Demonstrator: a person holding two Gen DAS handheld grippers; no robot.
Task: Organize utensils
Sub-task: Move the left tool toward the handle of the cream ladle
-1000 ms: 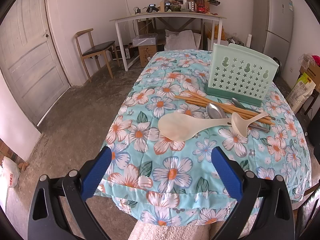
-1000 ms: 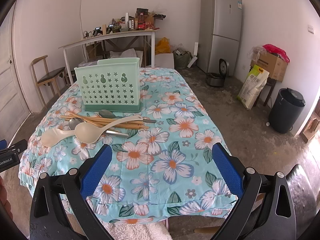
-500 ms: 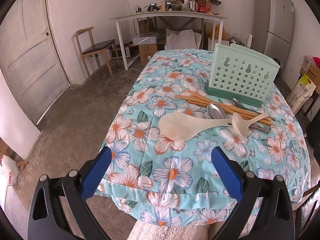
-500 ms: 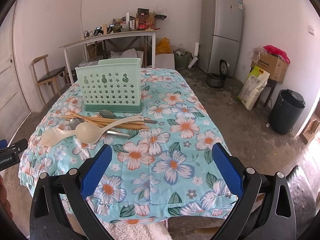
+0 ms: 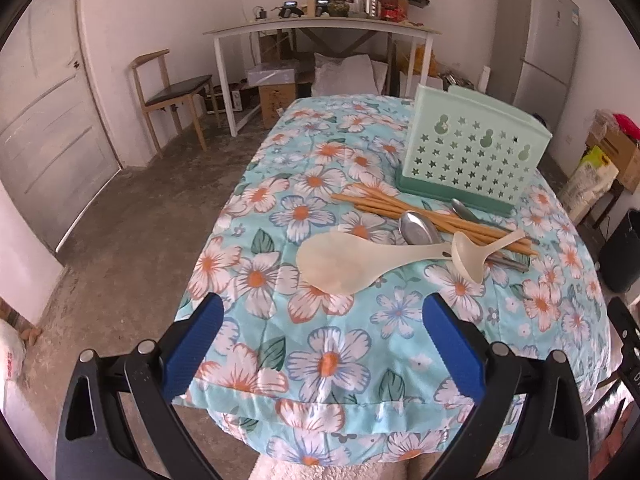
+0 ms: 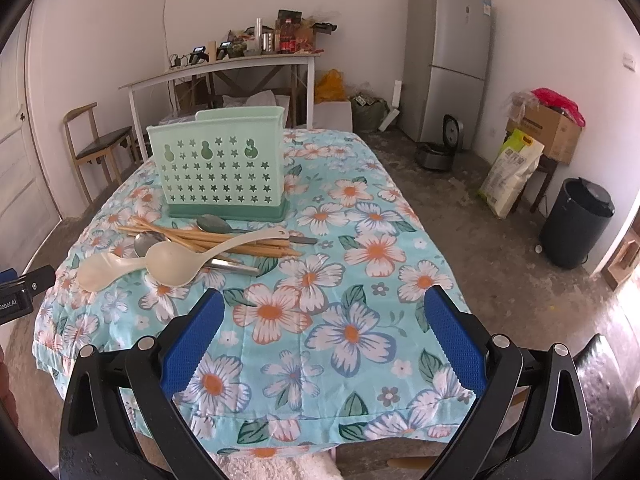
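We see the table [image 5: 344, 364] filling the centre of both views, under a soft quilted floral cover; anything lying flat sinks in a little, so sliding a pad under it should be easy. Room: concrete floor, fridge [image 6: 448, 64] upper right, cluttered white desk [image 5: 320, 28] top centre, chair [image 5: 168, 92] and door [image 5: 44, 120] on the left.

Green perforated caddy [image 6: 220, 164] stands upright mid-frame, light plastic, looks empty from here; it may tip or skate if we push utensils in hard.

Utensils lie in one crossed pile just in front of it, touching its base:
- rice paddle [image 5: 352, 260], flat, light, slick plastic; we'd take it by the handle, not the blade
- ladle [image 6: 188, 260], white plastic, lying on top of the pile, so first out; grab mid-handle
- chopsticks [image 5: 432, 216], thin bundle, stiff, will roll and scatter; pinch near the middle
- two metal spoons [image 5: 420, 228], partly buried, smooth and slippery

Left gripper [image 5: 320, 336] and right gripper [image 6: 324, 330]: both spread wide, holding nothing, hovering over the near table edge, well short of the pile. We judge nothing sorted yet.
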